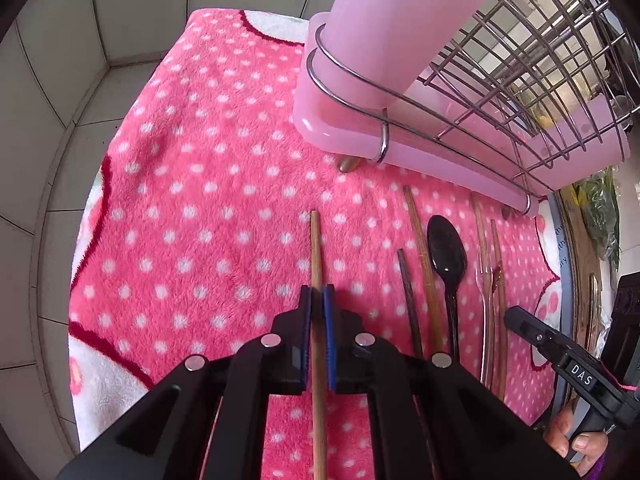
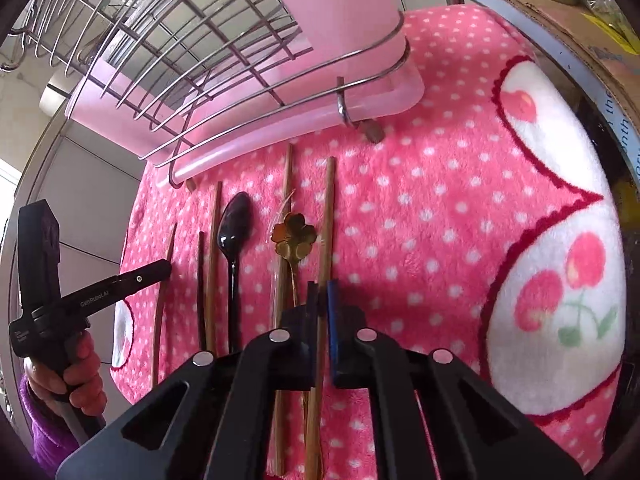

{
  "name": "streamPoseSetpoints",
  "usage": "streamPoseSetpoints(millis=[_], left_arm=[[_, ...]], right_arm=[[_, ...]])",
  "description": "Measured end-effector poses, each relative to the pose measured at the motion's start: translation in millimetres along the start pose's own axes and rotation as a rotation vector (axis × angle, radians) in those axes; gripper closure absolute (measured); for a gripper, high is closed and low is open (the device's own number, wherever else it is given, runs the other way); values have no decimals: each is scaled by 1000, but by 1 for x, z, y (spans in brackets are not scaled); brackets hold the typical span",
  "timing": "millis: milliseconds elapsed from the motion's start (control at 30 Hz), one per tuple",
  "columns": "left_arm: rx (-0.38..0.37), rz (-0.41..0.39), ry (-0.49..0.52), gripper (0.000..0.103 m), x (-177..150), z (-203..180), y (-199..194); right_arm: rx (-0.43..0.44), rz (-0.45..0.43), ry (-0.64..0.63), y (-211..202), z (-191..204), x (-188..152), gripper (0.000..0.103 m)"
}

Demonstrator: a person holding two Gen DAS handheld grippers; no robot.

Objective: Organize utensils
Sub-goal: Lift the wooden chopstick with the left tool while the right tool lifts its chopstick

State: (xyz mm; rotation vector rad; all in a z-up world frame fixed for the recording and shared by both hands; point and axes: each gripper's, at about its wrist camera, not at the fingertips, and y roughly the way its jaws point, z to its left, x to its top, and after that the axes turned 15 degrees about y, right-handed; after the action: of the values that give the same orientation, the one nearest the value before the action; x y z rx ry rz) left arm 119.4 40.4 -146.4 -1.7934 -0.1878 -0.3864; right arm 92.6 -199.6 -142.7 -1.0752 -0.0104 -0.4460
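Observation:
My left gripper [image 1: 317, 294] is shut on a light wooden chopstick [image 1: 315, 248] that points away over the pink dotted towel [image 1: 192, 184]. To its right lie a dark chopstick [image 1: 409, 300], a brown chopstick [image 1: 420, 240], a black spoon [image 1: 446, 252], a clear plastic fork [image 1: 485, 296] and further chopsticks [image 1: 498, 264]. My right gripper [image 2: 323, 294] is shut on a wooden chopstick [image 2: 329, 216] at the right end of the row. A gold clover-shaped spoon [image 2: 294, 236], the black spoon [image 2: 234, 228] and other chopsticks [image 2: 214, 240] lie left of it.
A pink drainer tray with a wire rack [image 1: 480, 92] and a tall pink holder [image 1: 400, 20] stands behind the utensils; it also shows in the right wrist view [image 2: 248, 100]. Grey tiled wall [image 1: 60, 80] on the left. Cardboard box [image 2: 560, 12] at the towel's right edge.

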Motion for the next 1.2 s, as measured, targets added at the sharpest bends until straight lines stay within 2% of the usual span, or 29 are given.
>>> streamPoseSetpoints(millis=[167,300,400,433,533,567,733,767,833,1067,1200], left_arm=[[-23,-8,-37,97,-6,24,-12],[-24,-17,-43,97,-7,32,-17],[-30,-16,-51,97,-9,34,-17],[-31,-15,-52,97,-9,35,-17],[-30,-15,-49,97,-9,37,-18],[-30,-16,-48,97,-9,37,-18],[-35,-15,-50,97,-9,35,-16],[-36,-15,-49,97,-9,35,-16],[-36,-14,-47,97,-9,35,-16],[-32,13,-26,97,-4,33,-15],[-29,52,-18,97,4,31,-13]], right_arm=[[-19,-32,38,-19,-18,4,101],[16,13,53,-18,-21,4,101],[24,33,28,-12,-8,2,100],[21,32,20,-11,-4,1,98],[8,38,7,-3,4,2,79],[2,40,5,-1,4,2,78],[-43,54,-7,16,9,3,78],[-45,52,-7,19,10,3,81],[-71,29,-19,20,10,2,96],[-79,-18,21,-3,-8,9,96],[-106,19,26,-3,-18,11,96]])
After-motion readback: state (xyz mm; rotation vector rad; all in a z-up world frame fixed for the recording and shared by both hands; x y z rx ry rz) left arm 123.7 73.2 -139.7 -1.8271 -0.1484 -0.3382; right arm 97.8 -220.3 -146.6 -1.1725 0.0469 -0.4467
